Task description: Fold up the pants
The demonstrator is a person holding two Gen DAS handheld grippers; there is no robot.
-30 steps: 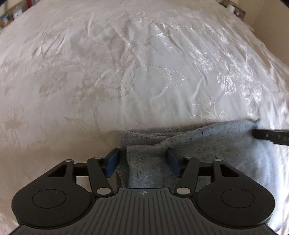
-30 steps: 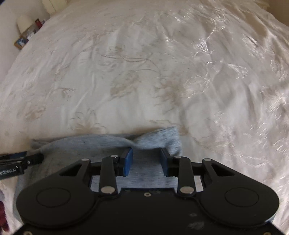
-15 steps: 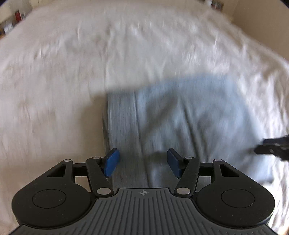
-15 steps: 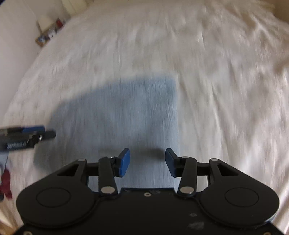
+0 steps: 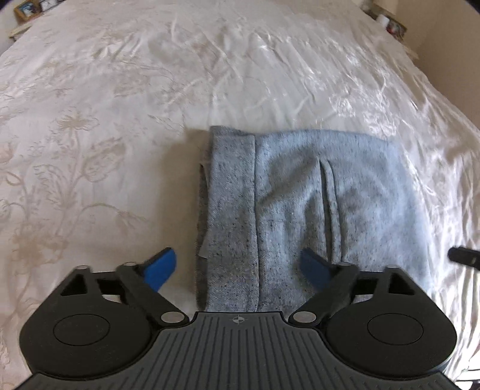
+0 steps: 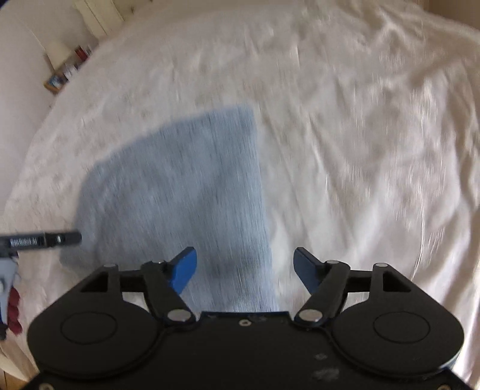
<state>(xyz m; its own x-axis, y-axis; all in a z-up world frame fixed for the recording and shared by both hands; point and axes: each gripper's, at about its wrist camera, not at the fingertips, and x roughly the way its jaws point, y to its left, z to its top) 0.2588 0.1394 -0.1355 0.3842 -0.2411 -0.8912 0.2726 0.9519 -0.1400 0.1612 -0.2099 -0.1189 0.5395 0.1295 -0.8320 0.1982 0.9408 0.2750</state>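
Note:
The grey-blue pants (image 5: 303, 204) lie folded into a flat rectangle on the white bedspread (image 5: 120, 105). My left gripper (image 5: 240, 268) is open and empty, raised above the near left part of the fold. In the right wrist view, which is motion-blurred, the pants (image 6: 180, 186) lie flat, and my right gripper (image 6: 244, 271) is open and empty above their near right edge. The right gripper's tip (image 5: 463, 256) shows at the right edge of the left wrist view. The left gripper's tip (image 6: 45, 240) shows at the left of the right wrist view.
The embroidered bedspread (image 6: 360, 135) covers the whole bed. Small items stand on a shelf (image 6: 64, 72) beside the bed at the far left, and more (image 5: 393, 25) at the far right corner. A wall (image 5: 450, 45) lies to the right.
Both grippers let go of the pants' edge, opened wider and lifted back. The pants went from a bunched held edge to a flat folded rectangle on the bed.

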